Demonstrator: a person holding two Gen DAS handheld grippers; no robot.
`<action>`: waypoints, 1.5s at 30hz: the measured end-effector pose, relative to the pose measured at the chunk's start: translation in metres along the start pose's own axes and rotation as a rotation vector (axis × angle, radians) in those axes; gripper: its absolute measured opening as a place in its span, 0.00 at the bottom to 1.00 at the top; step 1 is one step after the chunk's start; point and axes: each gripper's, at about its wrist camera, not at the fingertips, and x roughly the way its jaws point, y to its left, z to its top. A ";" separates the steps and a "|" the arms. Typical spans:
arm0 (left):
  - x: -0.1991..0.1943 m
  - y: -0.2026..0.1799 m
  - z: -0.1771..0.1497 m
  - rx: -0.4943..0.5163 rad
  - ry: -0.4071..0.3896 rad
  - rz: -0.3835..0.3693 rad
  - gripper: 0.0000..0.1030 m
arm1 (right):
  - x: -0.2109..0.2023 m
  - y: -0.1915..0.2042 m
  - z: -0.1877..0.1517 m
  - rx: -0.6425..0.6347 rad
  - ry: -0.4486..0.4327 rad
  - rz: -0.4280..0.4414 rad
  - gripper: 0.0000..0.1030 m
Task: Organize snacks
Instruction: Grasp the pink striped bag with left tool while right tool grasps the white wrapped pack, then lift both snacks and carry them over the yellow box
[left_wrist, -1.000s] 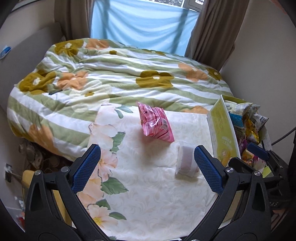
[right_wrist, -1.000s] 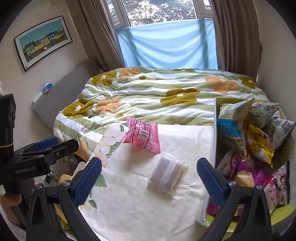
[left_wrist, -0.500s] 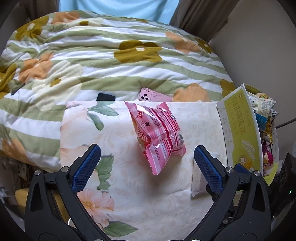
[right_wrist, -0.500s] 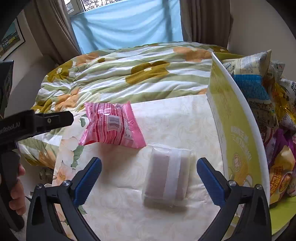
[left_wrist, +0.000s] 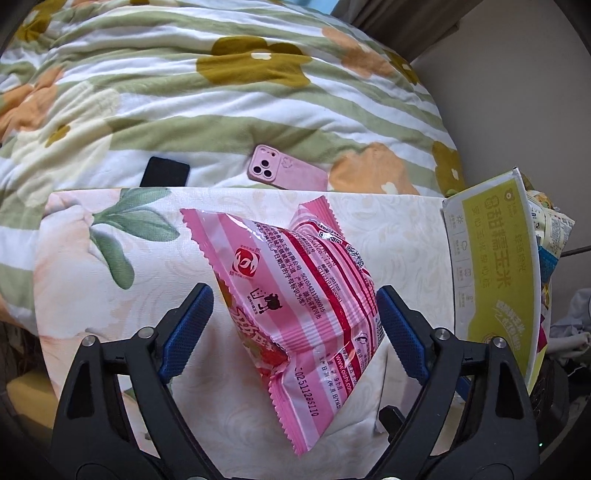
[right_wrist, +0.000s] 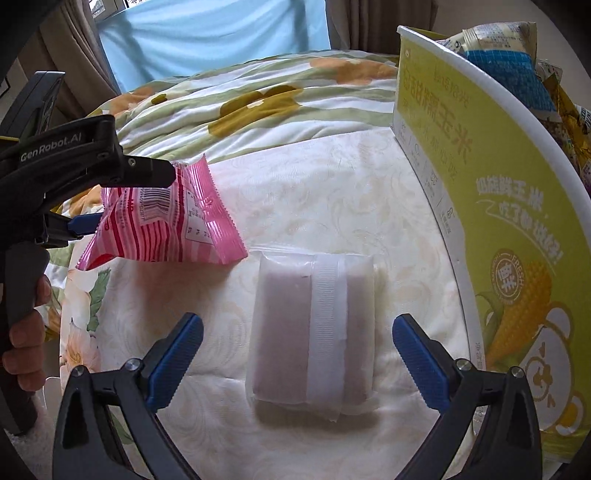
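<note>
Setting: a bed under a green-striped floral quilt (left_wrist: 258, 85); over its near part lies a cream floral cloth (right_wrist: 332, 192) that serves as the work surface. A pink phone (left_wrist: 286, 170) and a dark phone (left_wrist: 164, 172) lie on the quilt just beyond the cloth.
Snack box: a yellow-green carton (right_wrist: 491, 206) stands at the cloth's right edge, other snack bags heaped behind its wall.
Pink packet: the pink striped snack bag (left_wrist: 303, 295) lies puffed on the cloth, left of the second item and apart from the carton.
White packet: a translucent wrapped block (right_wrist: 314, 328) lies flat on the cloth, between the pink bag and the carton.
Change, left: the left gripper (left_wrist: 295, 325) has dropped from a high view of the bed to straddle the pink bag. Its jaws have just been closing, the bag between them; the right pad touches the wrapper, while a gap shows at the left pad. No firm hold yet.
Change, right: the right gripper (right_wrist: 299, 350) has likewise come down over the white packet. Jaws wide apart, packet between them, neither pad touching.
Assessment: both pickups are at the closing stage; neither snack is lifted. The carton appears the likely destination.
Risk: the air-filled pink bag may slip or crumple under the squeeze.
</note>
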 end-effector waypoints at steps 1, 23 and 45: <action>0.001 0.002 -0.001 -0.005 0.004 -0.019 0.82 | 0.001 0.000 -0.001 0.002 0.002 -0.002 0.99; -0.028 0.036 -0.032 0.000 -0.031 -0.029 0.61 | 0.018 0.005 -0.005 -0.031 0.002 -0.073 0.57; -0.166 -0.056 -0.050 0.158 -0.255 -0.008 0.61 | -0.113 0.010 0.031 -0.114 -0.184 0.101 0.56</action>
